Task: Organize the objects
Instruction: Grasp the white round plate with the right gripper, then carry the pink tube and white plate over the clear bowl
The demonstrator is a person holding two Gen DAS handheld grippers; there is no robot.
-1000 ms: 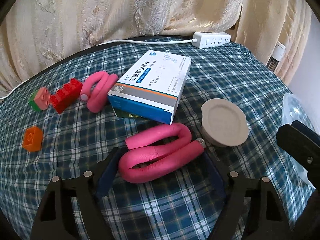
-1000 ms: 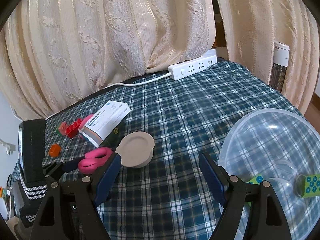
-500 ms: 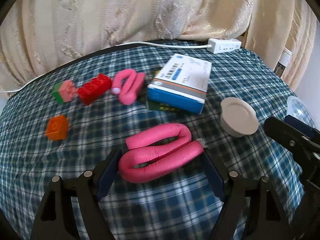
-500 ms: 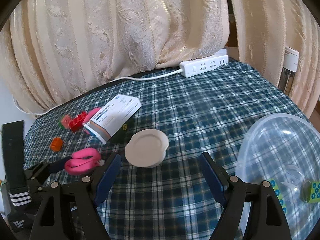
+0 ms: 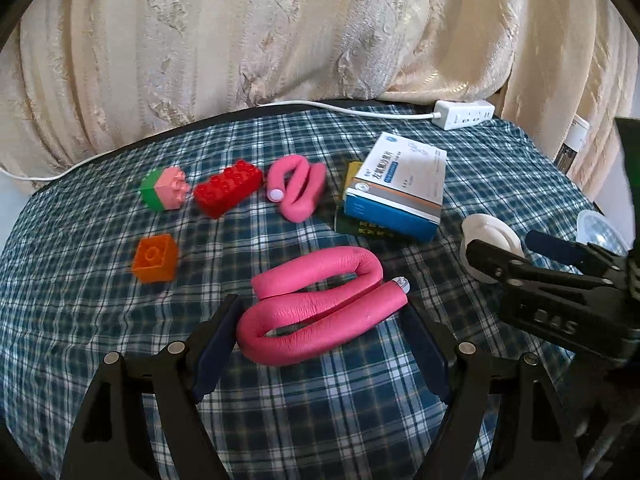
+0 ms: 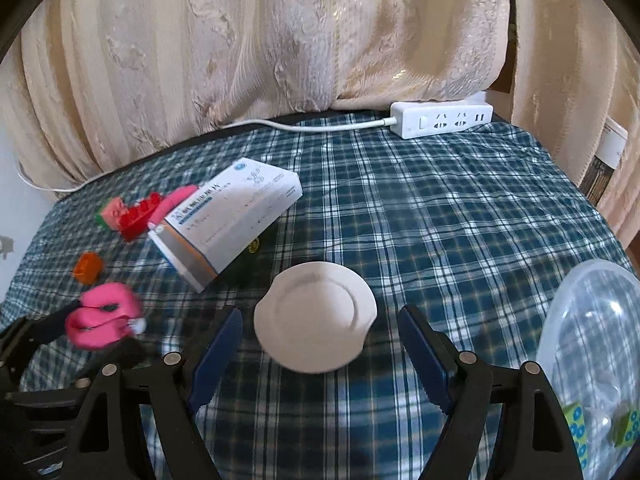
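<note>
Two pink foam rollers lie on the plaid cloth. The big roller is bent into an S, its skin wrinkled at the bends, a white tip showing at its right end. It sits between the fingers of the left gripper; its left loop touches or nearly touches the left pad, the right pad stands just beside its tip, and whether the pads press it I cannot tell. The jaws stand fairly wide around it.

Behind it, the small roller is folded double, beside a red brick. Left of that is a pink-and-green brick, and nearer, an orange brick. A white-and-blue box rests tilted on a dark green box.

The right gripper is spread wide, holding nothing, with a round white lid lying between and just ahead of its fingers, apart from both pads. At the far right, a clear bowl holds green cubes with blue dots. A white power strip lies at the back edge, against the cream curtain.
</note>
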